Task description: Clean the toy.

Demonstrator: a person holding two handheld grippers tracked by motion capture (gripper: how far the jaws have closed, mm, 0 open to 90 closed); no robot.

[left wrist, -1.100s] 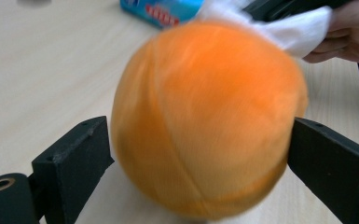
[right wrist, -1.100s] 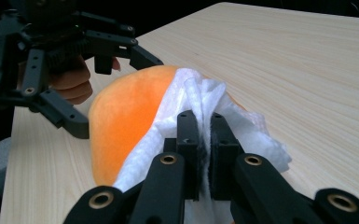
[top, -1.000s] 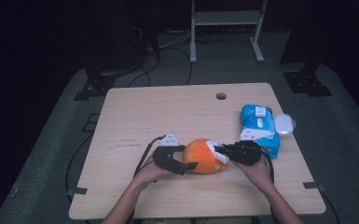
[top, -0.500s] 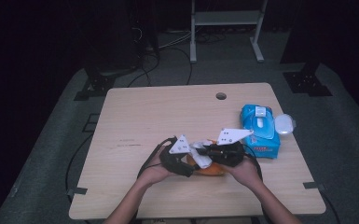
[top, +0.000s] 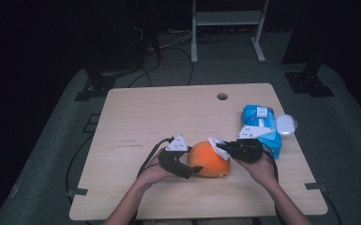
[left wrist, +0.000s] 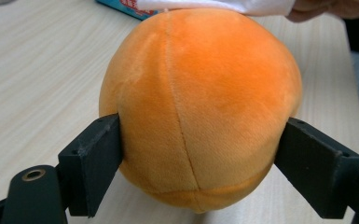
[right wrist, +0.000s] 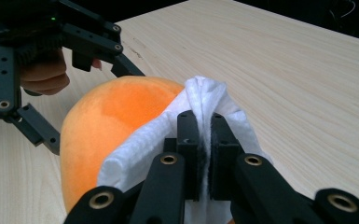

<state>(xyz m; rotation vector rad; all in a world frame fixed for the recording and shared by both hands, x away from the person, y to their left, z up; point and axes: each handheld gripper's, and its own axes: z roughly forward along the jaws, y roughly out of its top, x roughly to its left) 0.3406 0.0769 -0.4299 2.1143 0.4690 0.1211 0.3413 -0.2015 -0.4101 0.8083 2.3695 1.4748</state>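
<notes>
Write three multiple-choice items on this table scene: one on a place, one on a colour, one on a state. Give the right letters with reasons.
1. Where does the blue packet lie?
A. on the table's right side, beyond the right claw
B. on the floor
C. under the ball

2. What colour is the plush ball?
A. green
B. orange
C. purple

3. What is the right claw doing?
A. standing wide open
B. gripping the blue packet
C. pinching a white wipe

Answers: 1 A, the high view shows the packet near the right edge past that claw. 2 B, every view shows orange plush. 3 C, the right gripper view shows the jaws shut with white cloth between them, draped on the ball.
</notes>
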